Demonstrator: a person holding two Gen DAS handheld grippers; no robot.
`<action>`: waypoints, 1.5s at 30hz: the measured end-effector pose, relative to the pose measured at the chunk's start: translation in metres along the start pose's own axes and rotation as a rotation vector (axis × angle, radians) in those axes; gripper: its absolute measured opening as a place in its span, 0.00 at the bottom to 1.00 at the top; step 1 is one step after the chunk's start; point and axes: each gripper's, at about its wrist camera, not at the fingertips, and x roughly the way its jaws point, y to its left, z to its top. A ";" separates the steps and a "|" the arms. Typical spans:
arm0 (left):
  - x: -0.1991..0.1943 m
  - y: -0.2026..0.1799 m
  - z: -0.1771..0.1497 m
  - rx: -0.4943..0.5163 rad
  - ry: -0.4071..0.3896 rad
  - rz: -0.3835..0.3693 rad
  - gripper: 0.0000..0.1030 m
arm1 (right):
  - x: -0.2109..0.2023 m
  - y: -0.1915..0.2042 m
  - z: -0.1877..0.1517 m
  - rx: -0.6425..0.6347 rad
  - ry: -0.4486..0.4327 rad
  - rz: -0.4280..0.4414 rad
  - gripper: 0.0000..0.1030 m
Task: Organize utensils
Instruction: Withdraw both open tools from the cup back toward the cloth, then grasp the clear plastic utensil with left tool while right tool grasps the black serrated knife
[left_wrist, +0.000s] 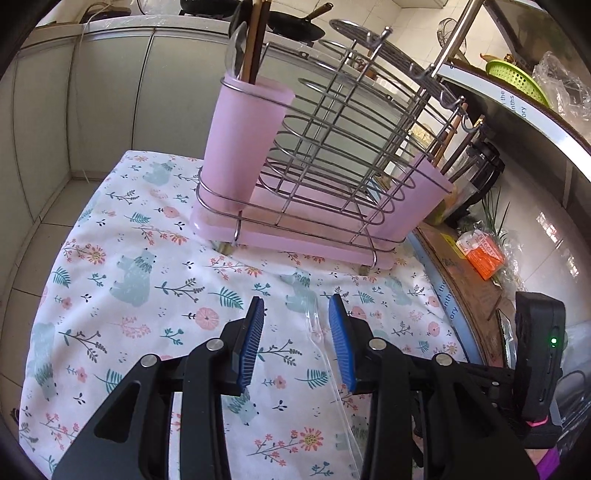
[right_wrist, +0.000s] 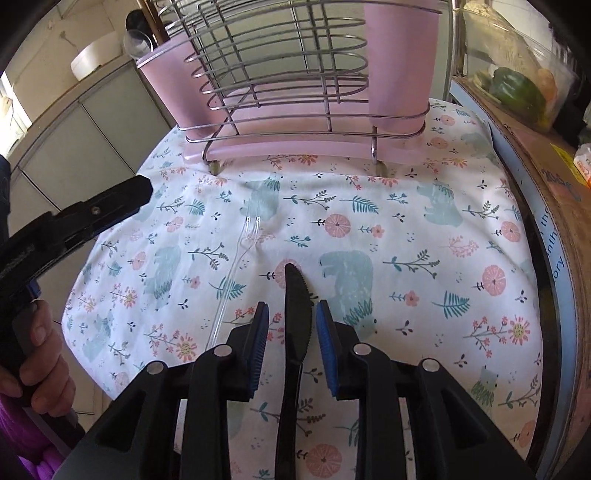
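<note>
A black plastic knife (right_wrist: 295, 295) lies on the floral cloth (right_wrist: 406, 236), its tip pointing at the pink wire rack (right_wrist: 295, 144). My right gripper (right_wrist: 292, 303) straddles the blade with narrow gaps at both blue pads, so it is open. A clear plastic fork (right_wrist: 243, 240) lies just left of the knife. In the left wrist view the clear fork (left_wrist: 317, 332) lies between the fingers of my open left gripper (left_wrist: 296, 300), close to the right pad, untouched. The rack (left_wrist: 314, 236) carries a pink cup (left_wrist: 240, 147) holding a spoon and chopsticks.
A second pink cup (left_wrist: 417, 199) stands at the rack's far end. A cardboard box (right_wrist: 535, 155) with bagged vegetables borders the cloth on the right. A green basket (left_wrist: 513, 77) and a pan (left_wrist: 295, 26) sit behind. The cloth's left edge drops toward grey cabinets (left_wrist: 110, 110).
</note>
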 end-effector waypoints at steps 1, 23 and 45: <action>0.000 0.002 0.000 -0.005 -0.001 0.003 0.36 | 0.003 0.001 0.002 -0.008 0.007 -0.002 0.25; 0.031 -0.009 0.009 0.054 0.208 -0.008 0.36 | 0.016 -0.022 0.008 0.032 -0.027 0.040 0.16; 0.125 -0.046 0.018 0.073 0.499 0.136 0.36 | 0.003 -0.083 -0.001 0.252 -0.183 0.108 0.16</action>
